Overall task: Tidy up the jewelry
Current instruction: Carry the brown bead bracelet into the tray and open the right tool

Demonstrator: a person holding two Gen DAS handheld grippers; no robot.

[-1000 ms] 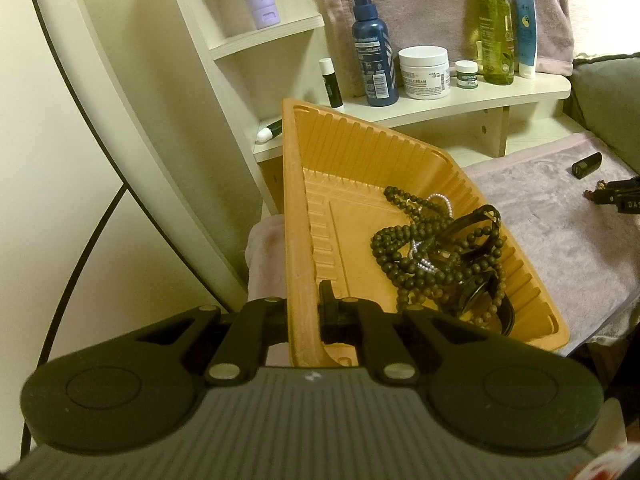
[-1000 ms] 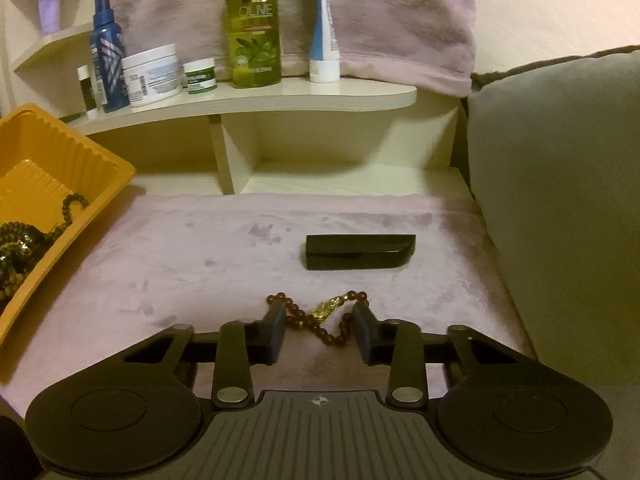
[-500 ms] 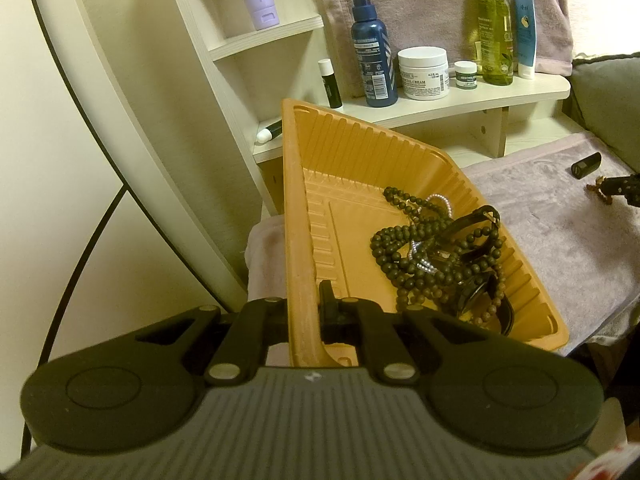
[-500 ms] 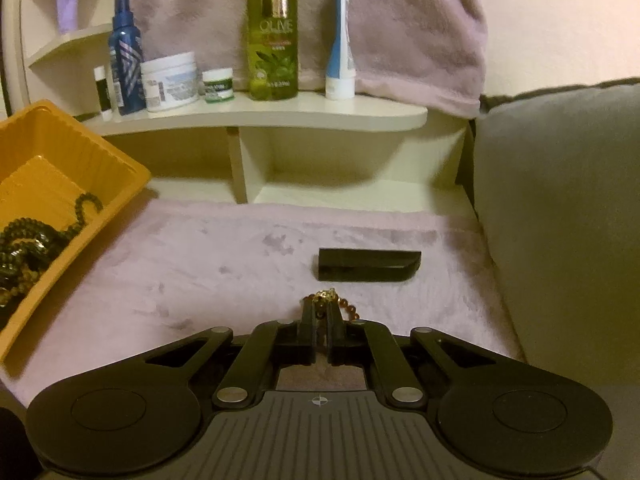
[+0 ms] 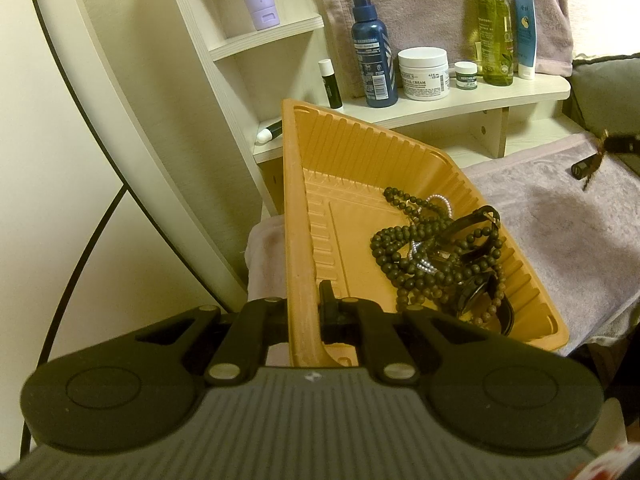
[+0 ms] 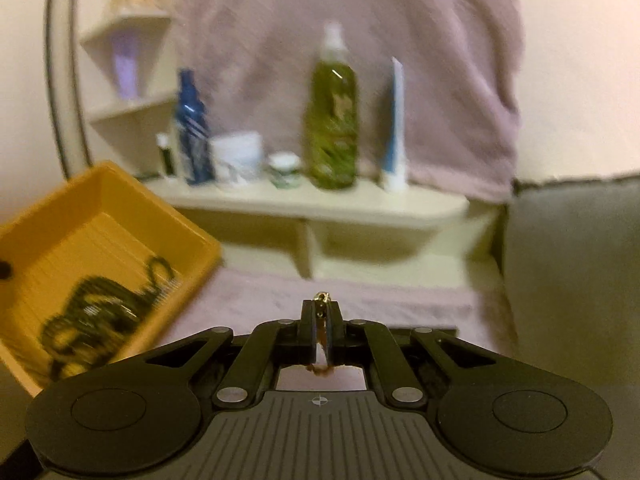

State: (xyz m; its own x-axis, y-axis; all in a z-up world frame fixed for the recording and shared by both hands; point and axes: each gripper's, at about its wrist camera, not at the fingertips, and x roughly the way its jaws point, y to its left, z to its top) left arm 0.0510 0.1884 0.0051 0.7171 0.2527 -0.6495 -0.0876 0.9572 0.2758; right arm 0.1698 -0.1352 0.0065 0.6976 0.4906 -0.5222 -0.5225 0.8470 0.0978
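- Left gripper (image 5: 303, 312): black two-finger tool, jaws clamped narrow on the near-left rim of the ribbed orange plastic tray (image 5: 296, 216), which sits tilted over the mauve towel (image 5: 560, 232).
- Tray contents: a tangled heap of dark round-bead strands (image 5: 404, 248), a thin silver chain (image 5: 438, 200) and glossy black bangles (image 5: 478, 220), lying toward the tray's right wall.
- Cream wooden shelf (image 5: 460, 108): blue spray bottle (image 5: 372, 56), white cream jar (image 5: 423, 73), small green-labelled jar (image 5: 466, 75), green oil bottle (image 5: 496, 44), blue-and-white tube (image 5: 525, 32).
- Right gripper (image 6: 320, 320): jaws pinched tight on an amber-bead bracelet with gold charm (image 6: 321, 304), held above the towel, right of the tray; the charm pokes out above the fingertips, beads hang below.
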